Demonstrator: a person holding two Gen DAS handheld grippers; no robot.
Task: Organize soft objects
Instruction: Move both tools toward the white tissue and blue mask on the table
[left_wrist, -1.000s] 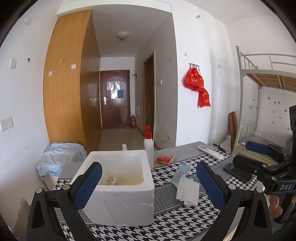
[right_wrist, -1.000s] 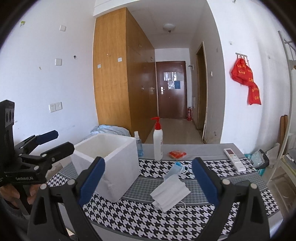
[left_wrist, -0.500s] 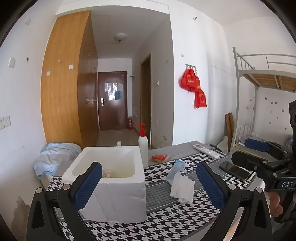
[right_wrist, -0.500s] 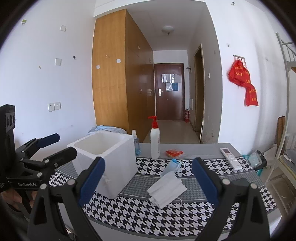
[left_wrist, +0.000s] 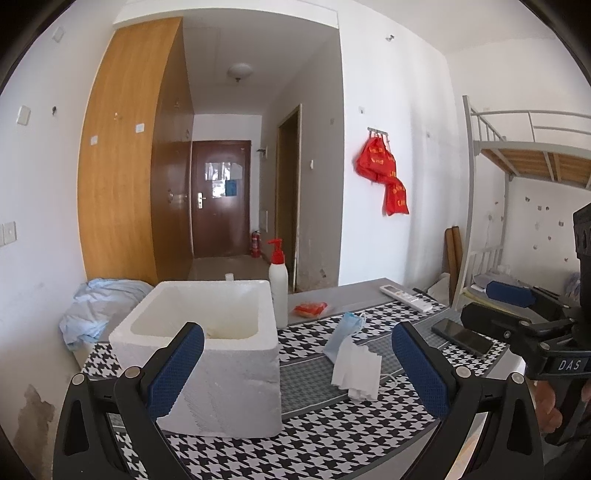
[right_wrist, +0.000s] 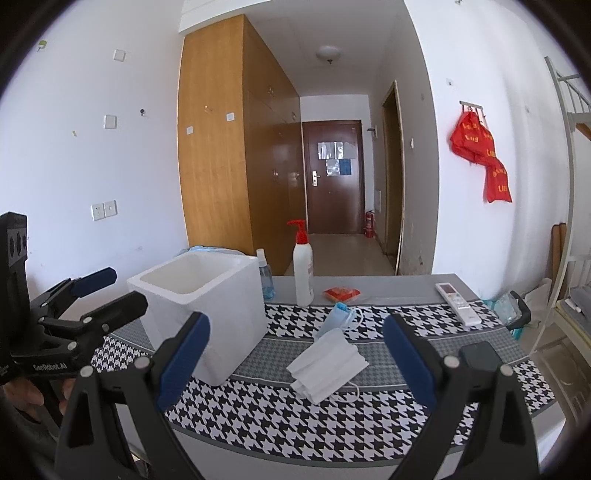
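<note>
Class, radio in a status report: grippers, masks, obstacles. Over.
Left gripper and right gripper: jaws open, empty. White pleated face mask and blue face mask lie on the houndstooth cloth, outside the white foam box. Nothing blocking.

masks (right_wrist: 327, 363) right of box (right_wrist: 207, 310), on table (right_wrist: 369, 424)
</note>
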